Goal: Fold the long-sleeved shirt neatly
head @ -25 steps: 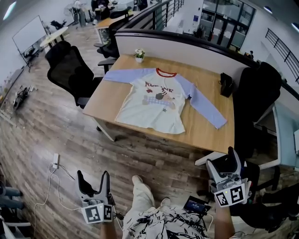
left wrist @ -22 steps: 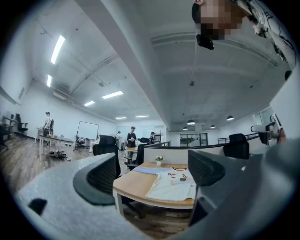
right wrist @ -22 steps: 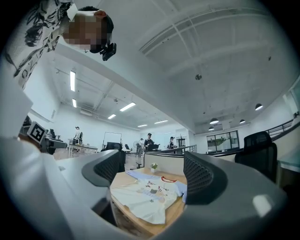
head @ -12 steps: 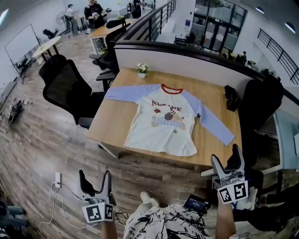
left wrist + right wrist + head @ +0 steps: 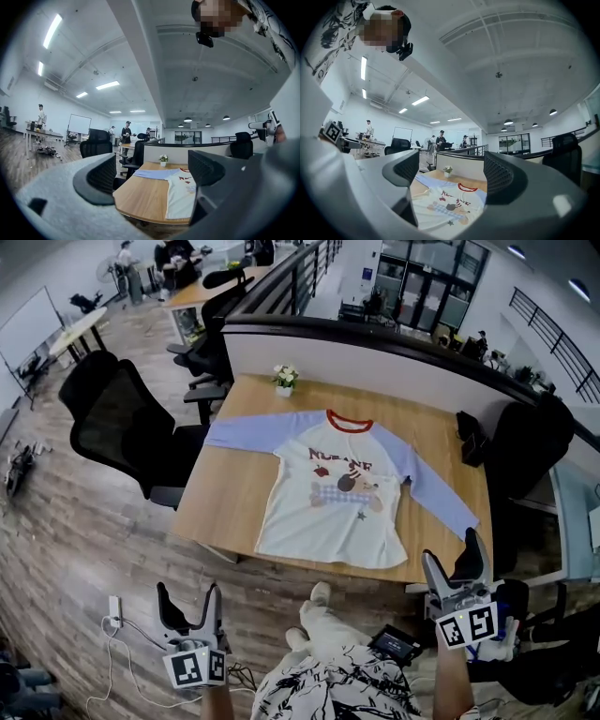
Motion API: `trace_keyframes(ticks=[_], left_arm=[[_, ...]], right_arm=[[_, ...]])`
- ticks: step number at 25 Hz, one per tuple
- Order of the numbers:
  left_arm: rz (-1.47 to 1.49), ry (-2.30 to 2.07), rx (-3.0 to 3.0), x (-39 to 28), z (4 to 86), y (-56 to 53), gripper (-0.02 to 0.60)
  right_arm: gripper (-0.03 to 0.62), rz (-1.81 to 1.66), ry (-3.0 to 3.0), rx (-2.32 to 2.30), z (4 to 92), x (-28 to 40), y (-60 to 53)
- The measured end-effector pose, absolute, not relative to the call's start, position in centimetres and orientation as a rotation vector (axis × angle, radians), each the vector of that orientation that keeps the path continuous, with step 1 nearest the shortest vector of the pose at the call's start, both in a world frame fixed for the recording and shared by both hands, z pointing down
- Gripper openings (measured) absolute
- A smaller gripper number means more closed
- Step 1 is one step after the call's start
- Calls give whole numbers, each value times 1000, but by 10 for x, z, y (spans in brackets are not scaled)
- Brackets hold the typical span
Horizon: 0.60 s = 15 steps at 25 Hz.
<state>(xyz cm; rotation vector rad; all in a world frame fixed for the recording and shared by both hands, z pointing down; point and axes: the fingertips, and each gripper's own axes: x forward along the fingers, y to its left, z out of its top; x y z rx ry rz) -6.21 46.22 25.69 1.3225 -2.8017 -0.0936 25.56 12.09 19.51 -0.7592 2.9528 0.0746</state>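
Observation:
A long-sleeved shirt [image 5: 339, 493] lies flat and face up on the wooden table [image 5: 230, 486], white body, lilac sleeves spread out, red collar toward the far side. It also shows in the left gripper view as the shirt [image 5: 180, 191] and in the right gripper view as the shirt [image 5: 449, 204]. My left gripper [image 5: 190, 600] is held low at the bottom left, open and empty, well short of the table. The right gripper [image 5: 452, 564] stands open and empty just off the table's near right corner.
A small flower pot [image 5: 284, 380] stands at the table's far left edge. A black object [image 5: 471, 436] lies at the far right. Black office chairs [image 5: 122, 427] stand left and right [image 5: 525, 451] of the table. A partition wall [image 5: 356, 352] backs it. Cables [image 5: 117, 629] lie on the wooden floor.
The view has drawn closer to the table, so the shirt sits lower and larger. Both grippers have kept their open stance, the right one nearer the table corner.

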Motion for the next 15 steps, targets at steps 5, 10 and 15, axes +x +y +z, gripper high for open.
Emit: trace_keyframes(ticks=[5, 10, 15], left_arm=[[-93, -2793, 1323, -104, 263, 425, 468], [-84, -2789, 1333, -152, 260, 373, 468], [-47, -2774, 1333, -199, 259, 321, 468]], right_arm=[[423, 58, 2944, -753, 204, 208, 78], [423, 46, 2938, -744, 205, 151, 25], [425, 41, 2962, -737, 209, 106, -21]])
